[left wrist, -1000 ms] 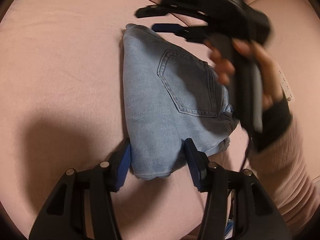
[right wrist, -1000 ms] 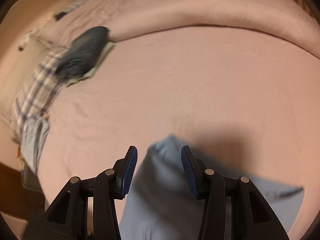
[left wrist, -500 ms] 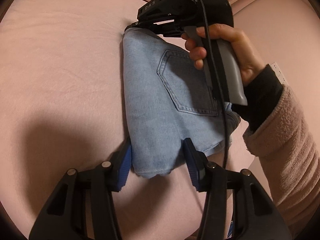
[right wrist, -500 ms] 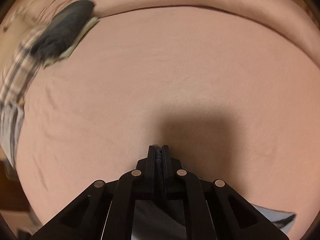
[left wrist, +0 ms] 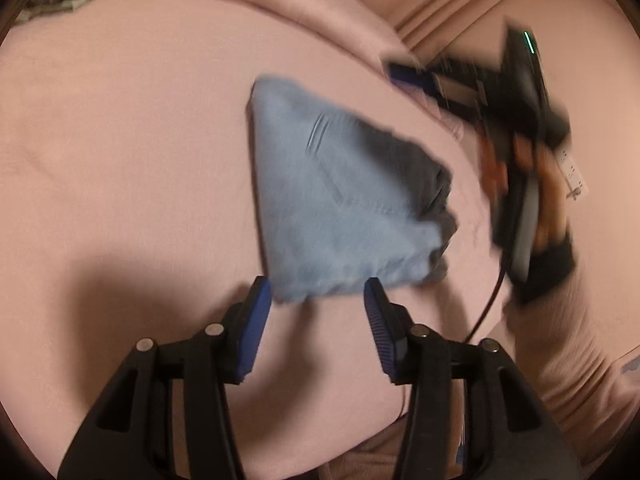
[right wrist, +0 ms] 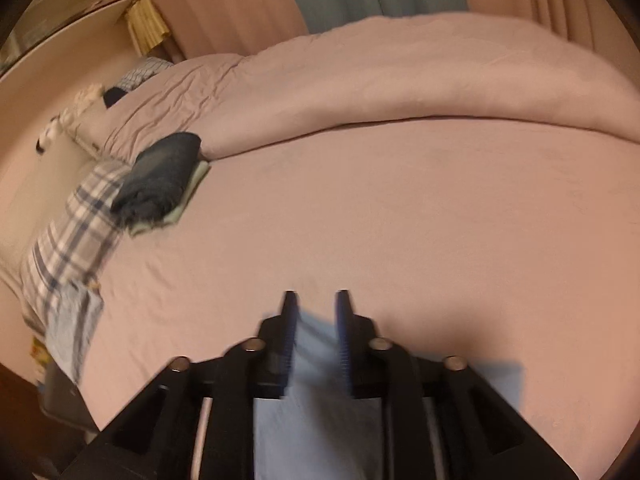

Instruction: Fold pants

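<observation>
The folded light blue denim pants (left wrist: 344,204) lie as a compact bundle on the pink bed sheet (left wrist: 120,152). My left gripper (left wrist: 318,312) is open, its blue-padded jaws just short of the bundle's near edge and apart from it. My right gripper (right wrist: 316,312) is open and lifted above the pants (right wrist: 316,412), which show between and below its jaws. In the left wrist view the right gripper (left wrist: 412,78) is blurred, up to the right of the bundle, held by a hand.
A dark folded garment on a pale green one (right wrist: 160,180) lies at the far left by the rolled pink duvet (right wrist: 400,80). A plaid cloth (right wrist: 68,244) and a light blue garment (right wrist: 72,328) lie along the bed's left edge.
My right gripper was shut, pressed low at the bundle's far corner; it has opened and lifted away to the right. My left gripper has drawn back slightly from the bundle's near edge.
</observation>
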Demonstrator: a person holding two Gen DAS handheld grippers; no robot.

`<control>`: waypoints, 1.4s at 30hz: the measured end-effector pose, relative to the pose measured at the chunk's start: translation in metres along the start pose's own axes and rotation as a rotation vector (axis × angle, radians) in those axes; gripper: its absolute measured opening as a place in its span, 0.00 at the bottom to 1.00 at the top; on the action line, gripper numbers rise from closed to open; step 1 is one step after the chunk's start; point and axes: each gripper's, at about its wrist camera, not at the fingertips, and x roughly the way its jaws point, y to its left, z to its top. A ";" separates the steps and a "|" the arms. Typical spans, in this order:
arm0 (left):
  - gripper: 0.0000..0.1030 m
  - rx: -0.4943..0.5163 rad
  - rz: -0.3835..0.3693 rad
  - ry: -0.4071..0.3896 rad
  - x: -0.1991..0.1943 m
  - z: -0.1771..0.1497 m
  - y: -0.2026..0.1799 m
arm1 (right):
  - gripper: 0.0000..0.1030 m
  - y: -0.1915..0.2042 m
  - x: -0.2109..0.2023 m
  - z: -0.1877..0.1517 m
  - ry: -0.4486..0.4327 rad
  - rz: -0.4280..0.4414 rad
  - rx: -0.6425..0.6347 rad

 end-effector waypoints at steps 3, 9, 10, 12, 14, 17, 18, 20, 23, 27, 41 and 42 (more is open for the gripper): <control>0.51 0.039 0.012 -0.033 0.002 0.010 -0.017 | 0.24 -0.010 -0.032 -0.039 -0.032 -0.008 -0.032; 0.52 0.128 0.077 -0.025 0.032 0.033 -0.021 | 0.24 -0.001 -0.055 -0.089 -0.066 -0.129 -0.195; 0.54 0.142 0.096 -0.015 0.037 0.034 -0.021 | 0.24 -0.002 -0.058 -0.096 -0.068 -0.132 -0.212; 0.60 0.148 0.131 0.020 0.052 0.031 -0.019 | 0.24 -0.008 -0.046 -0.110 -0.016 -0.146 -0.219; 0.62 0.164 0.173 0.046 0.065 0.029 -0.017 | 0.24 -0.014 -0.029 -0.119 0.032 -0.146 -0.183; 0.70 0.192 0.189 0.038 0.063 0.029 -0.022 | 0.24 -0.010 -0.026 -0.116 -0.003 -0.163 -0.167; 0.72 0.186 0.185 0.044 0.061 0.030 -0.020 | 0.24 -0.010 -0.026 -0.114 -0.009 -0.162 -0.151; 0.74 0.169 0.177 0.044 0.056 0.032 -0.016 | 0.30 -0.011 -0.027 -0.112 -0.024 -0.139 -0.107; 0.77 0.107 0.170 0.037 0.043 0.034 -0.001 | 0.39 -0.007 -0.035 -0.112 -0.056 -0.104 -0.081; 0.87 0.010 0.152 0.002 0.022 0.037 0.016 | 0.42 0.000 -0.046 -0.116 -0.089 -0.098 -0.083; 0.97 -0.130 0.060 -0.004 0.024 0.044 0.032 | 0.65 -0.036 -0.069 -0.140 -0.142 -0.116 0.106; 0.98 -0.129 0.058 0.001 0.025 0.044 0.031 | 0.66 -0.040 -0.069 -0.141 -0.141 -0.115 0.125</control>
